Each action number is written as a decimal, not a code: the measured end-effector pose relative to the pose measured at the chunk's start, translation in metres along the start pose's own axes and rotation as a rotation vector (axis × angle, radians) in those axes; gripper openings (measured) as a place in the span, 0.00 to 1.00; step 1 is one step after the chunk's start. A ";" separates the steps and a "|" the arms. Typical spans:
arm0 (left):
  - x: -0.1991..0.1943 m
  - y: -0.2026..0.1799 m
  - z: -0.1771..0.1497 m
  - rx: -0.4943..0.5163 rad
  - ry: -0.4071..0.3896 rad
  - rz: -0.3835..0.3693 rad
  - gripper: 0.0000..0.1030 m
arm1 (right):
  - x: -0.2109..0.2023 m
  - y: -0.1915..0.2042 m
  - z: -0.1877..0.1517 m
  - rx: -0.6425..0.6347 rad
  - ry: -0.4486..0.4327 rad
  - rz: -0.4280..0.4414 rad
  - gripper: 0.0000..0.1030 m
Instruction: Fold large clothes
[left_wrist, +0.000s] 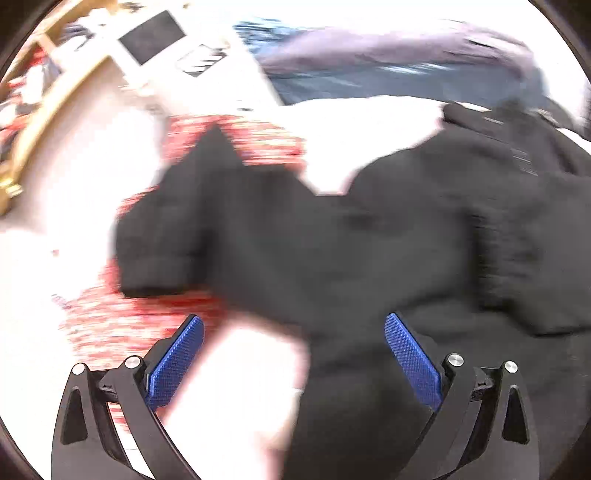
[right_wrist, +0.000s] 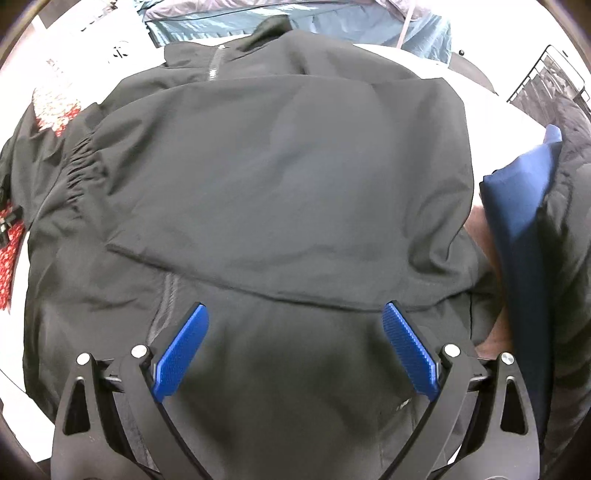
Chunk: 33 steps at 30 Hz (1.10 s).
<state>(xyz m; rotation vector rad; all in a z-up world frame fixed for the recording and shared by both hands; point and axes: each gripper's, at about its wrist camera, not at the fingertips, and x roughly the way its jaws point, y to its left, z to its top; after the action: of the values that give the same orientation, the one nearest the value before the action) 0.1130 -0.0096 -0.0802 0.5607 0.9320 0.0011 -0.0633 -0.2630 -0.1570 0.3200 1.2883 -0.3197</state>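
A large black jacket (right_wrist: 280, 177) lies spread on a white surface (right_wrist: 480, 92), one side panel folded over its middle, its zipper (right_wrist: 215, 64) near the collar at the top. My right gripper (right_wrist: 293, 325) hovers open just above the jacket's lower part, holding nothing. In the blurred left wrist view the jacket (left_wrist: 388, 240) fills the right half, and its sleeve with a cuff (left_wrist: 155, 258) reaches left. My left gripper (left_wrist: 293, 336) is open and empty over the sleeve's near edge.
A red-and-white patterned cloth (left_wrist: 122, 321) lies under the sleeve; it also shows in the right wrist view (right_wrist: 55, 107). Blue and purple fabrics (left_wrist: 388, 62) are piled at the back. A wooden frame (left_wrist: 55, 92) stands far left. A dark blue cloth (right_wrist: 524, 206) lies at right.
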 end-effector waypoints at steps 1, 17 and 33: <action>0.001 0.014 -0.003 -0.020 -0.001 0.039 0.94 | -0.004 0.002 -0.002 -0.007 -0.007 0.001 0.91; 0.073 0.060 0.032 0.258 0.040 0.195 0.53 | -0.029 0.007 -0.030 0.015 -0.015 -0.027 0.91; 0.014 0.320 0.059 -0.643 0.075 -0.170 0.13 | -0.047 0.006 -0.037 0.082 -0.049 0.035 0.86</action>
<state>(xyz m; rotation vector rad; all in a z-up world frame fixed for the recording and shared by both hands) 0.2422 0.2417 0.0827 -0.1144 0.9860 0.1648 -0.1047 -0.2402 -0.1206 0.4015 1.2224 -0.3498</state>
